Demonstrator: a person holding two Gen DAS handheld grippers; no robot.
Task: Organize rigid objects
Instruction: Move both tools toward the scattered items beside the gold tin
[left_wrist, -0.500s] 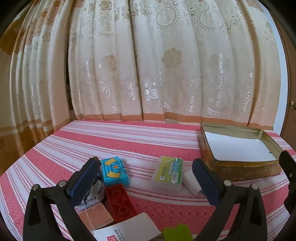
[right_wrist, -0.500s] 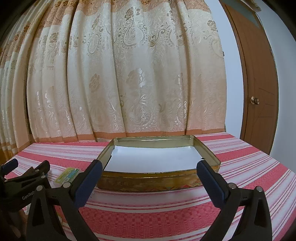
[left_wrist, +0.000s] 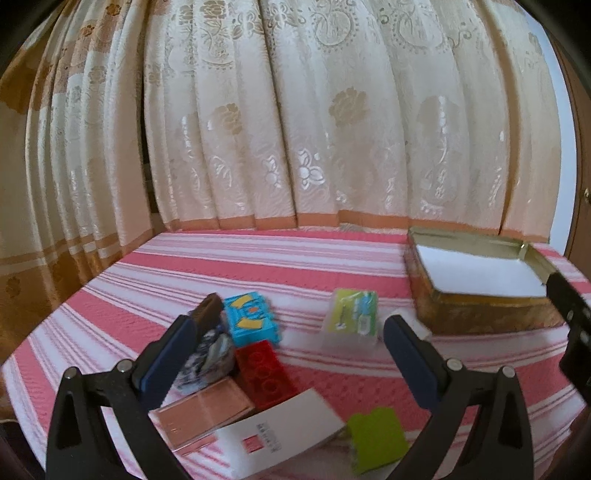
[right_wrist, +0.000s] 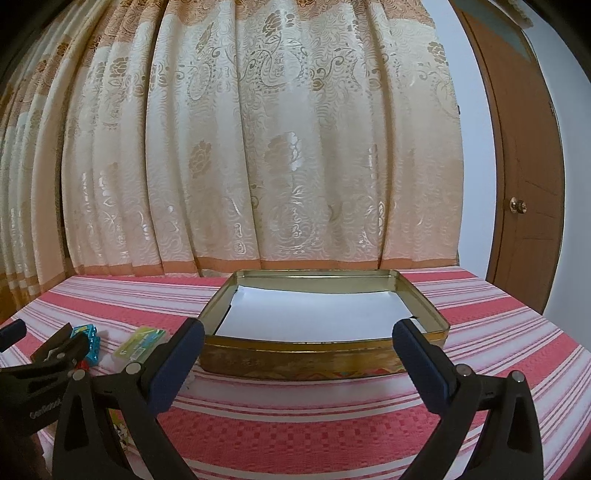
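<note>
Small items lie on a pink-and-white striped cloth: a blue block (left_wrist: 251, 323), a red brick (left_wrist: 264, 373), a clear box with a green label (left_wrist: 352, 314), a pink flat case (left_wrist: 201, 413), a white card box (left_wrist: 284, 430) and a lime-green piece (left_wrist: 376, 437). My left gripper (left_wrist: 288, 332) hovers open above them, nothing between its fingers. A gold tin tray (right_wrist: 325, 356) lined with white paper stands to the right. My right gripper (right_wrist: 299, 334) hangs open in front of the tray's near wall, holding nothing.
A cream patterned curtain (right_wrist: 258, 147) hangs right behind the table's far edge. A brown door (right_wrist: 524, 184) stands at the far right. A dark crumpled item (left_wrist: 210, 354) lies beside the left gripper's left finger. Bare cloth stretches in front of the tray.
The left wrist view has tilted slightly down, showing more of the white card box and lime-green piece. The right gripper has edged a little nearer the tray.
</note>
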